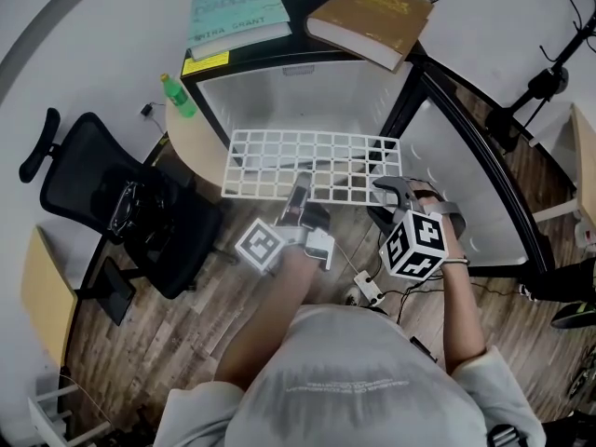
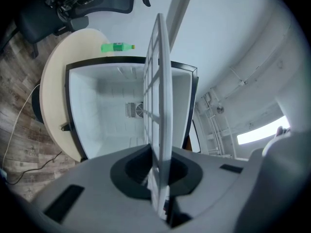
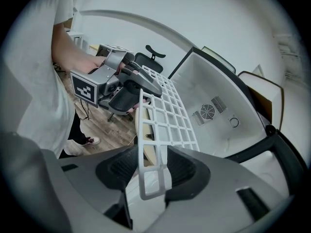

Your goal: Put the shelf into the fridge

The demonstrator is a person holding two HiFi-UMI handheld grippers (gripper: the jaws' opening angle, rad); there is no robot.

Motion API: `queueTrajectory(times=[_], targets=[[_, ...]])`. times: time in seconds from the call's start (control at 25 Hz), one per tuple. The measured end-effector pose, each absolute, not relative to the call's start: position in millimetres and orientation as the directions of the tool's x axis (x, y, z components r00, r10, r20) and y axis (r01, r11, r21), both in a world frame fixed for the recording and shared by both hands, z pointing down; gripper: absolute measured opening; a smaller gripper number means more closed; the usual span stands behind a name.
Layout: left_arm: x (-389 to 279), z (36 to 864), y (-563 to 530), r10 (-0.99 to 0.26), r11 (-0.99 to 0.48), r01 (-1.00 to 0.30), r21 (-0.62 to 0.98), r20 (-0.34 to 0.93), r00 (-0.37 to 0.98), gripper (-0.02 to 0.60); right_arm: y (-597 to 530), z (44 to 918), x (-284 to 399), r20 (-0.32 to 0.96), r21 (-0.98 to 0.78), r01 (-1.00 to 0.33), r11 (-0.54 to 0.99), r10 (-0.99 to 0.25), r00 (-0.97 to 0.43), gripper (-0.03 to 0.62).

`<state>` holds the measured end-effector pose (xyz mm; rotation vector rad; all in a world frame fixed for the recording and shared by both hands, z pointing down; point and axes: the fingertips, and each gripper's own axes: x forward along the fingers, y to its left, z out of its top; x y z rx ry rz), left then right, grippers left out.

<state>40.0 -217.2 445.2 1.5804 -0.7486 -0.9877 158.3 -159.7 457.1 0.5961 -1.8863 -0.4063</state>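
Shelf delivery to the cabinet is the step in hand. The white grid shelf [image 1: 312, 164] hangs roughly level at the centre of the head view, just in front of the open fridge [image 1: 209, 77] at upper centre. No part of it appears to be inside yet.

The left gripper [image 1: 298, 194] is clamped on the shelf's near edge, at the lower middle of the grid. In the left gripper view the shelf stands edge-on between the jaws, which press on it, with the white fridge interior beyond.

The right gripper [image 1: 391, 186] sits at the grid's lower right corner. In the right gripper view that corner lies between the jaws, but they stand wide apart and do not seem to pinch it.

The door [image 1: 466, 175] is swung wide at the right of the head view. Two books [image 1: 371, 19] lie on the fridge top, and a green bottle [image 1: 179, 96] stands on the round table [image 1: 191, 147] at the left.

The next move probably calls for the right claw to close on its corner so both ends are carried. The grid then has to be kept level and square to the opening and slid in along the side walls. Which supports will take it I cannot make out.
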Motion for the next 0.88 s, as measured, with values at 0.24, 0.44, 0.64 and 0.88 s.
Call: queueTrajectory(times=[0.24,0.44,0.64,0.88], targets=[[36.3,442.7,-222.2,-0.866,-0.233,0.02,0.972,-0.217,0.45,0.034,-167.0,455.3,156.3,0.758,0.545,-0.204,0.813,-0.582,-0.294,0.196],[35.3,438.5,-225.9,-0.867,-0.239,0.007,0.971,-0.216,0.448,0.035,-172.5,453.1,156.1,0.754,0.555,-0.207,0.806,-0.593,-0.283,0.196],[37.5,429.4,-231.0,-0.858,-0.258,-0.003,0.966,-0.227,0.461,0.035,-178.2,449.2,157.7,0.743,0.577,-0.212,0.789,-0.615,-0.263,0.196],[34.9,423.2,-240.3,-0.867,-0.26,0.019,0.966,-0.242,0.436,0.034,-192.8,436.6,158.5,0.7,0.639,-0.212,0.739,-0.673,-0.237,0.196]])
